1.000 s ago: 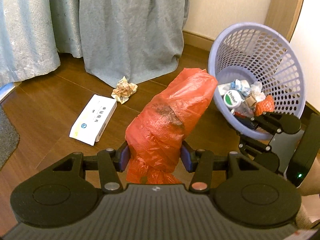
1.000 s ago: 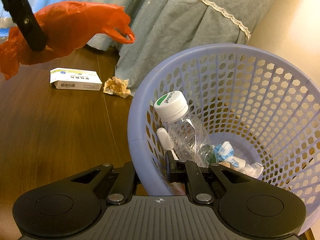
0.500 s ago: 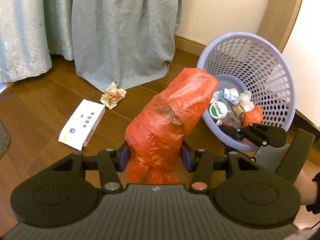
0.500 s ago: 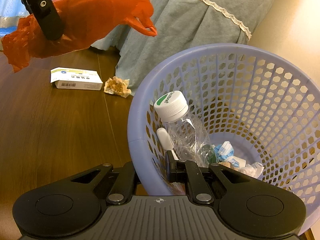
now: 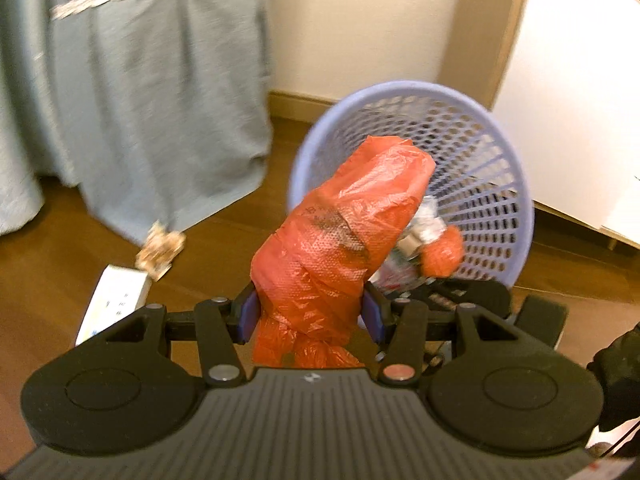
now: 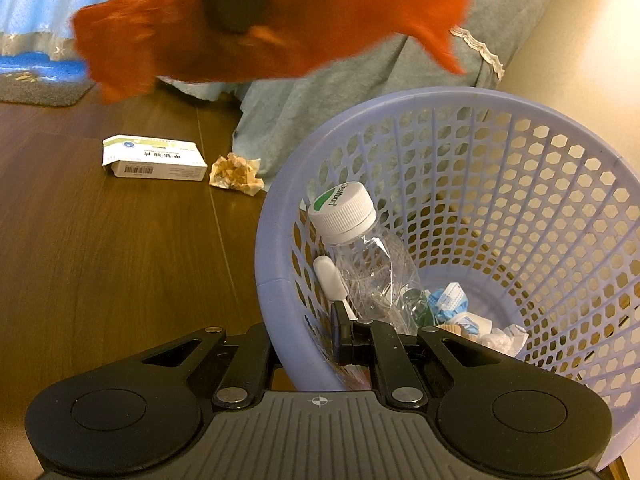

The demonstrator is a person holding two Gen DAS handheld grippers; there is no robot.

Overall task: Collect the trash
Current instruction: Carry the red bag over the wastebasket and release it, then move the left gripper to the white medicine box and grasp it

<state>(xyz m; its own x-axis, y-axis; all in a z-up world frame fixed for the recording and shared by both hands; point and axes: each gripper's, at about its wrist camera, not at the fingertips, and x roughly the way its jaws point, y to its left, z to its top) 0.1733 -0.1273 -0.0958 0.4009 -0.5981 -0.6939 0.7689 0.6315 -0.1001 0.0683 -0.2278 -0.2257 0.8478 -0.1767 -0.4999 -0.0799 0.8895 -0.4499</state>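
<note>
I've got the orange plastic bag (image 5: 340,236) pinched between the pads of my left tongs (image 5: 310,316), crumpled and sticking up in front of the lens, its top lined up with the open mouth of the lilac basket (image 5: 516,184). From the right-hand camera the bag (image 6: 280,20) is a blur high over the floor, up and left of the basket rim (image 6: 276,240), so I'd say it's not over the opening yet, though the smear makes that hard to call. My right tongs (image 6: 316,344) are clamped tight on the near wall of the basket, tipping it toward me. Inside I see a clear bottle with a white cap (image 6: 360,248), crumpled tissue and other scraps. So the step in hand is carrying the bag to the bin. Next I need to bring it over the rim, well inside the mouth, then open the pads and let it drop; it's light and springy, so it may catch on the edge if I let go early. A white carton (image 6: 154,157) and a wad of brownish paper (image 6: 236,172) lie on the wood floor by the curtain, not yet collected.
</note>
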